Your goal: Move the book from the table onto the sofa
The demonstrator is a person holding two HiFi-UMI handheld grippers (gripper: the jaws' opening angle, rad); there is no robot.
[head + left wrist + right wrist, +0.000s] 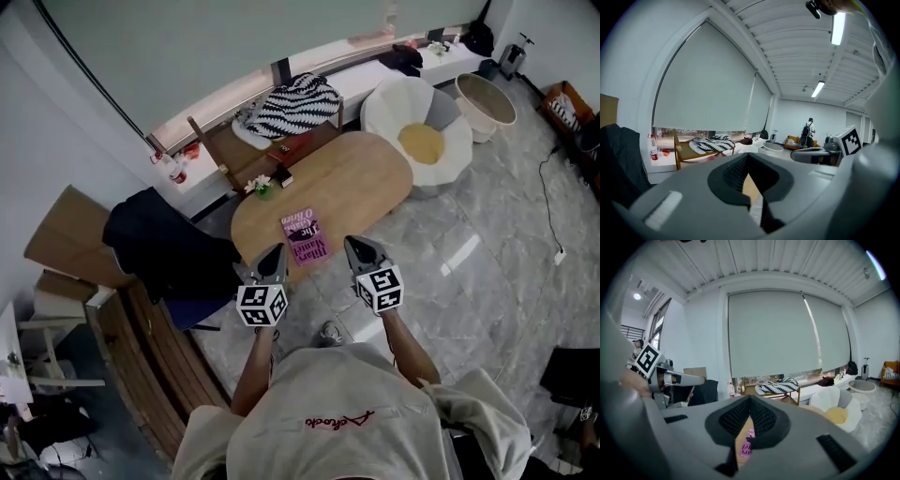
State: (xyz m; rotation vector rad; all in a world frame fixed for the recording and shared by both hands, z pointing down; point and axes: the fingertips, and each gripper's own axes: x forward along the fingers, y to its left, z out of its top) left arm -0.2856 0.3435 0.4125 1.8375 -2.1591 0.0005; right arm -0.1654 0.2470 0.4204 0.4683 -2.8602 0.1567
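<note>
The pink book [305, 235] on the desk [361, 178] looks light and bendy, best pinched at its near edge. The left claw [273, 253] and right claw [360, 247] are clenched, empty.

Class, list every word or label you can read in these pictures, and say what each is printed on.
"The", "O'Brien", "Hilary Mantel": on the cover of the pink book lying on the table, upside down in the head view; one word between them is unclear.
Red script on the person's shirt: too unclear to read.
</note>
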